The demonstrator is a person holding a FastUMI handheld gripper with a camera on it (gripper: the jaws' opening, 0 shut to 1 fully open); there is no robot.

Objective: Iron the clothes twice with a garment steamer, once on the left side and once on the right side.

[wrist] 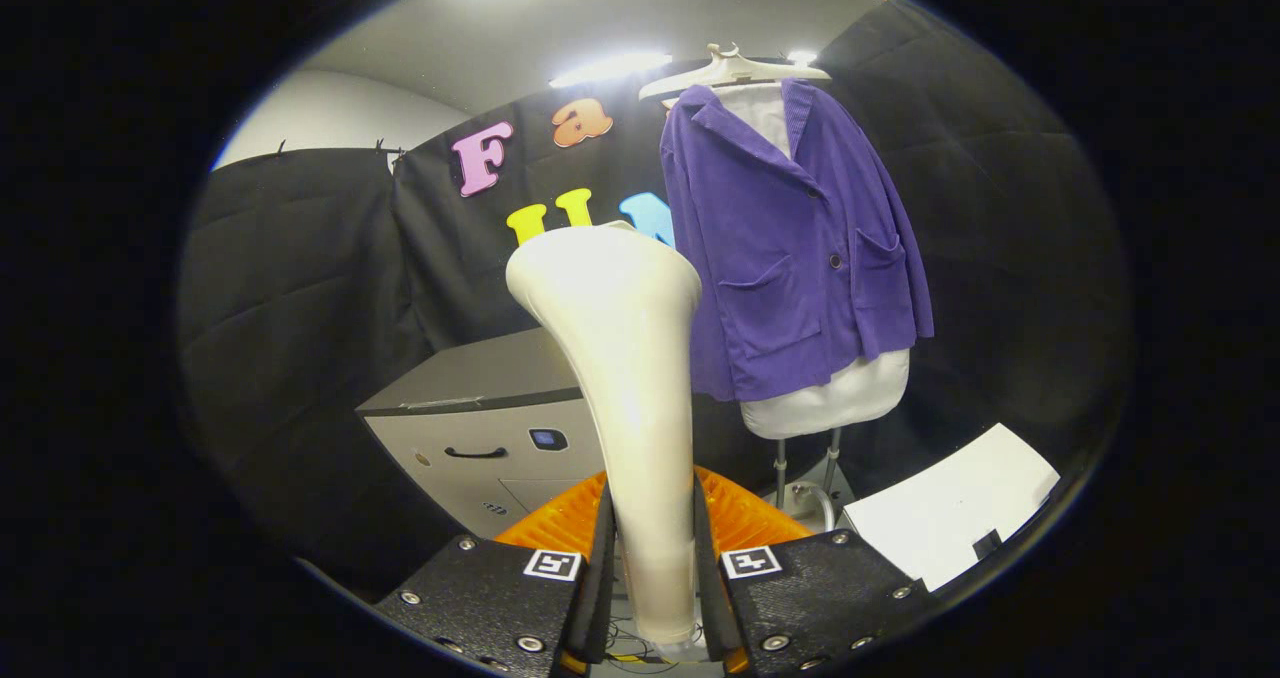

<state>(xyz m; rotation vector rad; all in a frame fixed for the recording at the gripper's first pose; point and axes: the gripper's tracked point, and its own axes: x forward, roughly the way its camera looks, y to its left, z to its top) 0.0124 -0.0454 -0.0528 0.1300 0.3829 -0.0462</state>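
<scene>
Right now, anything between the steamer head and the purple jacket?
Nothing visible. The hand-held gripper is shut on the steamer, both fingers pressing its handle. The steamer's head rises beyond the fingers, with the purple jacket on its hanger past it, slightly to one side. The grey cabinet sits off to the other side, out of that path.

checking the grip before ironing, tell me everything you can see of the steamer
The garment steamer is a smooth, cream-white, plastic-looking wand: a slim handle widening upward into a broad rounded head. It stands nearly upright, leaning slightly, clamped at its lower handle between both fingers of the gripper. Its head is raised beside the purple jacket, short of it and apparently not touching.
</scene>
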